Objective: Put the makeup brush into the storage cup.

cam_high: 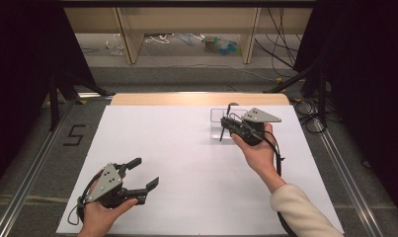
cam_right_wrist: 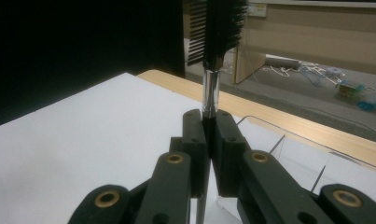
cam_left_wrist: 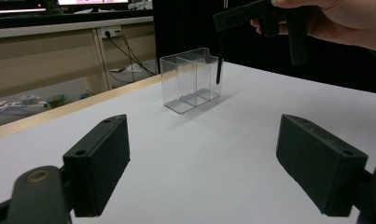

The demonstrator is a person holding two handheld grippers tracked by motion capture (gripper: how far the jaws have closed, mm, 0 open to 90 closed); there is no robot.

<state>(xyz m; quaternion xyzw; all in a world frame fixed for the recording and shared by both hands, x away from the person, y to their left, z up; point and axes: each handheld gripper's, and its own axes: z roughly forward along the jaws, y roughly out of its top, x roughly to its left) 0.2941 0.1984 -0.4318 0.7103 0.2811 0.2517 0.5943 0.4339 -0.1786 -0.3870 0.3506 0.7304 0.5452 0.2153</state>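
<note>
1. The right gripper (cam_right_wrist: 209,135) has its fingers (cam_right_wrist: 193,140) closed tight on a thin brush (cam_right_wrist: 217,28), a black brush-and-comb tool with a metal ferrule. The bristle head stands up above the jaws and the slim handle hangs down below them.
2. The left gripper (cam_high: 143,174) has its fingers (cam_left_wrist: 99,170) wide apart and holds nothing. It rests well away from the clear organizer box (cam_left_wrist: 191,79), on the near left part of the white table (cam_high: 186,163).
3. The brush is just above the box, with its handle tip beside the box's right end and, it seems, starting to enter a compartment; which one cannot be told.
4. Judgement: the step in hand is placing the brush into the box. The next move calls for keeping the handle upright over one compartment, lowering it slowly, then opening the jaws.
</note>
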